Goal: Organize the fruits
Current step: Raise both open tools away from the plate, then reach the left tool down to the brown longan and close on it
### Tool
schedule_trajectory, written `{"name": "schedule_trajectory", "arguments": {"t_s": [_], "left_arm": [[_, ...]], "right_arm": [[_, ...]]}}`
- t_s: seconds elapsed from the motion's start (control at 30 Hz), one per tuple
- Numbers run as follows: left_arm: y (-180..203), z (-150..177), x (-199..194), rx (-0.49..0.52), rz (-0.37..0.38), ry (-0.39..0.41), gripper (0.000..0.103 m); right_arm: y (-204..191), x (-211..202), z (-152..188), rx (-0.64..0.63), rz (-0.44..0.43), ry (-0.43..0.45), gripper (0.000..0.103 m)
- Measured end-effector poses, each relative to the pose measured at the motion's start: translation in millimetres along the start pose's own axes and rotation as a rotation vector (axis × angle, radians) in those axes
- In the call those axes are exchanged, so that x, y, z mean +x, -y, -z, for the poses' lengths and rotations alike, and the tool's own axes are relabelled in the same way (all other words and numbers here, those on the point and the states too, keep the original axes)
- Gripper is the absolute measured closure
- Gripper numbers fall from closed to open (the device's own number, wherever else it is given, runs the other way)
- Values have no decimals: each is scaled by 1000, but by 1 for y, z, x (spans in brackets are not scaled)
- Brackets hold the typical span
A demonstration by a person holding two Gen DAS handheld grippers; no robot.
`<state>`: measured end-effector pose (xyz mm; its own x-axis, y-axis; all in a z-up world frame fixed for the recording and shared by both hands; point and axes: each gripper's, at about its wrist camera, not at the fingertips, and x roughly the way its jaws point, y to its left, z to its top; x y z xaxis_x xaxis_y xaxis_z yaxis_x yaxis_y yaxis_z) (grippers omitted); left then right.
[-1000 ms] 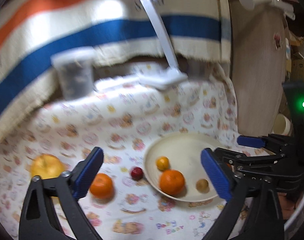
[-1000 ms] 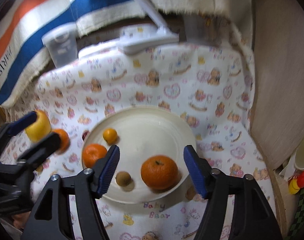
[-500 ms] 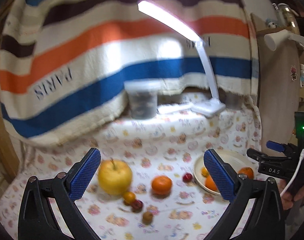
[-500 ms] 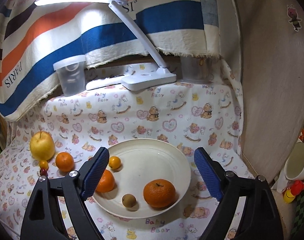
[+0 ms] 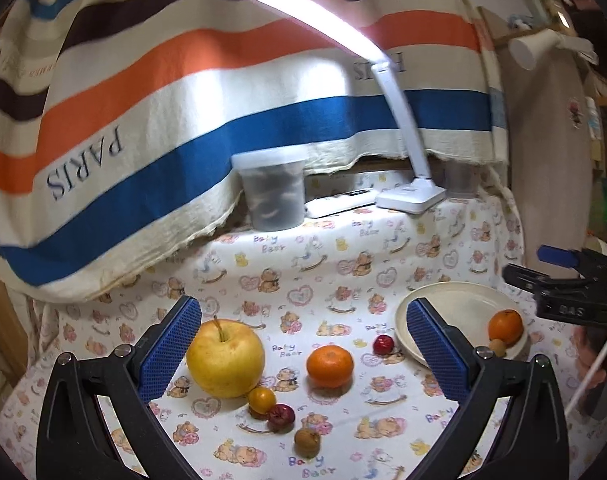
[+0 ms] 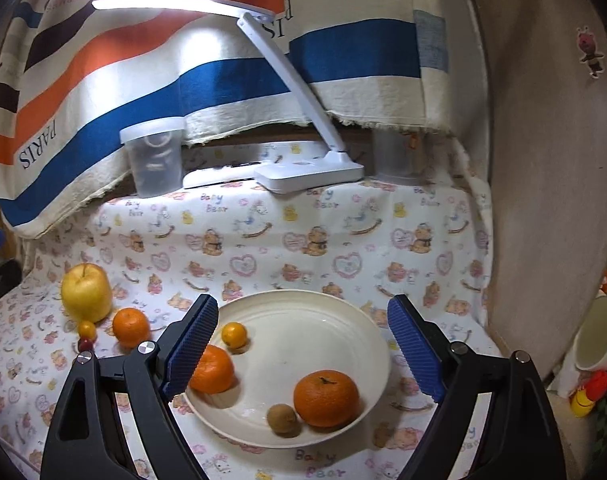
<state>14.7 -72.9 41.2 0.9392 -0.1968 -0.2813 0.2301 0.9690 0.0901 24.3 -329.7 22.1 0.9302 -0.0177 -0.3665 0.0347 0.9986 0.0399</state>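
- Left gripper [image 5: 303, 344]: blue-padded jaws spread wide, nothing clamped; it hangs low over the fruit lying loose on the cloth.
- Right gripper [image 6: 299, 346]: jaws have just been opening and now stand wide apart, empty, poised above the plate [image 6: 327, 312].
- Plate, cream and round, right part of the table: holds 1 large orange [image 6: 326, 398], 1 smaller orange [image 6: 211, 368] partly behind the left pad, 1 tiny yellow-orange citrus [image 6: 234, 335] near the far rim, and 1 small brown fruit [image 6: 281, 419] touching the large orange.
- Yellow apple [image 5: 224, 358]: upright, stem up, on the cloth just beside the left gripper's left pad.
- Loose orange [image 5: 329, 365]: on the cloth between the apple and the plate.
- Small red fruit [image 5: 383, 345]: just beside the plate's left rim.
- Cluster in front of the apple: 1 small orange-yellow fruit [image 5: 262, 399], 1 dark red fruit [image 5: 281, 417] touching it, 1 brown fruit [image 5: 307, 442] nearby.
- Tablecloth [image 5: 343, 264]: white, printed with bears.
- Desk lamp [image 5: 407, 196]: white, lit, at the back.
- Clear lidded tub [image 5: 272, 194]: left of the lamp's base.
- Striped blanket [image 5: 163, 120]: hangs behind everything.
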Motion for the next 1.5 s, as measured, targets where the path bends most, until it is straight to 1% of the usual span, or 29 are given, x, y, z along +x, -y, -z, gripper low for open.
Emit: {"name": "schedule_trajectory", "arguments": {"t_s": [0.13, 0.3, 0.37, 0.43, 0.47, 0.53, 0.63, 0.67, 0.7, 0.73, 0.77, 0.8, 0.87, 0.93, 1.03, 1.13, 1.17, 1.27, 1.37, 1.43, 1.5], "left_arm": [[-21, 3, 12, -76, 8, -58, 1], [-39, 17, 21, -109, -73, -85, 2], [-45, 22, 29, -125, -74, -134, 3], [-50, 27, 33, -160, -113, -180, 3], [-53, 30, 34, -190, -120, -206, 4], [-57, 33, 37, -234, -86, -245, 5], [-57, 35, 36, -242, -93, -263, 10], [-56, 36, 37, -240, -95, -273, 13], [-55, 36, 38, -240, -91, -287, 20], [-52, 39, 41, -236, -90, -326, 27], [-48, 42, 46, -227, -83, -373, 46], [-45, 44, 50, -219, -63, -415, 57], [-38, 53, 60, -217, -18, -500, 63], [-32, 60, 64, -222, 6, -542, 64], [-27, 64, 64, -219, 28, -562, 64], [-27, 68, 66, -234, 40, -606, 64], [-27, 70, 67, -244, 33, -627, 64], [-27, 76, 72, -265, 53, -671, 64], [-25, 79, 73, -272, 62, -681, 65], [-24, 79, 73, -272, 67, -680, 70], [-23, 81, 75, -269, 84, -684, 80]], "right_arm": [[-3, 1, -1, -30, -1, -7, 15], [0, 6, 1, -14, -1, -25, 15], [1, 10, 2, -6, -19, -56, 15], [1, 13, 3, 10, -45, -91, 15], [1, 15, 3, 18, -57, -102, 15], [0, 16, 5, 16, -60, -106, 15], [-4, 17, 8, -11, -49, -111, 15], [-5, 17, 8, -15, -47, -110, 15], [-6, 17, 8, -17, -49, -110, 15], [-6, 16, 8, -17, -53, -110, 15], [-6, 16, 8, -17, -57, -111, 15], [-6, 16, 7, -15, -56, -112, 15], [-5, 16, 7, -5, -52, -118, 15], [-4, 17, 6, 3, -58, -126, 15], [-4, 18, 7, 9, -63, -136, 15], [-6, 17, 7, 4, -65, -141, 15], [-6, 17, 7, 5, -61, -140, 15], [-6, 17, 7, 10, -36, -148, 15], [-3, 19, 7, 24, -32, -162, 15], [0, 20, 7, 37, -33, -167, 15], [0, 19, 8, 42, -30, -164, 15]]}}
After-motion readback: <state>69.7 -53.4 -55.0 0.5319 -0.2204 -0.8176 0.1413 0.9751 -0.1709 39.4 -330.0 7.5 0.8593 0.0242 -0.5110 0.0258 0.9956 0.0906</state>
